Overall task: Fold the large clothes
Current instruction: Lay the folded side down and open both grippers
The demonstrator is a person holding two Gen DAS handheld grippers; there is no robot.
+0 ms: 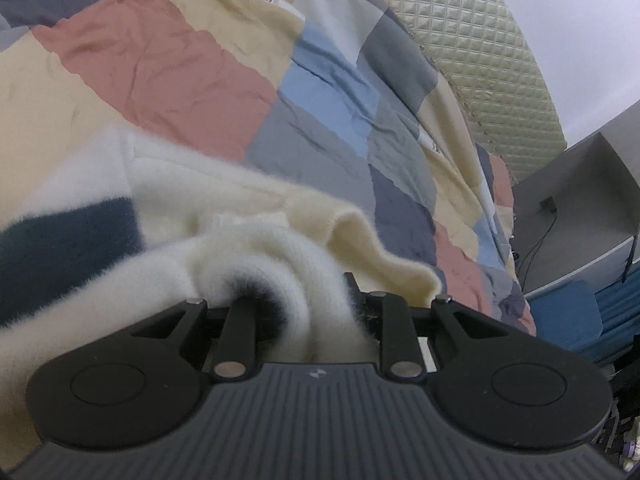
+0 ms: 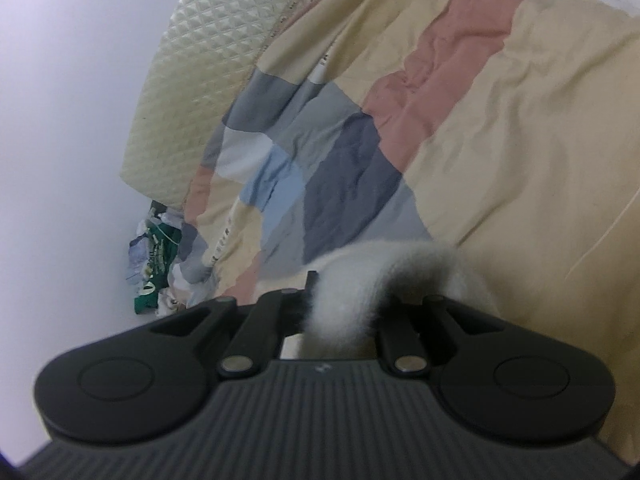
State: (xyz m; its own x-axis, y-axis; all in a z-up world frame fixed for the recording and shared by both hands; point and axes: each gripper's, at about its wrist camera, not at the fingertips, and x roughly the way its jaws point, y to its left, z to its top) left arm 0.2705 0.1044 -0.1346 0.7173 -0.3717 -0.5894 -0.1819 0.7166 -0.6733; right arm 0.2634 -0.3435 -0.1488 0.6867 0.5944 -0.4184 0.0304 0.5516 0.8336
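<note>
Nearest the left wrist lens, the left claw has a thick roll of fluffy cream-white sweater with a dark navy block bunched between its fingers; the jaws are closed onto that fold, which looks like a gathered hem or edge pinched so the whole garment can be lifted and carried as one. To the left of that grip the sweater's navy panel and pale body spread out across the bed, resting on the wrinkled patchwork bedcover of pink, cream, blue and grey squares, while a loose cream flap curls off to the right of the fingers. Further right stands the quilted cream headboard, then a grey desk with cables. In the right wrist view a heap of green and white bags lies on the floor at left beside the bed, and the right claw is clamped on another fuzzy white fold of the same garment, arching over its fingers. Holding two separate points probably keeps one edge stretched between the hands so it can be laid over neatly; the fold itself does not look finished.
</note>
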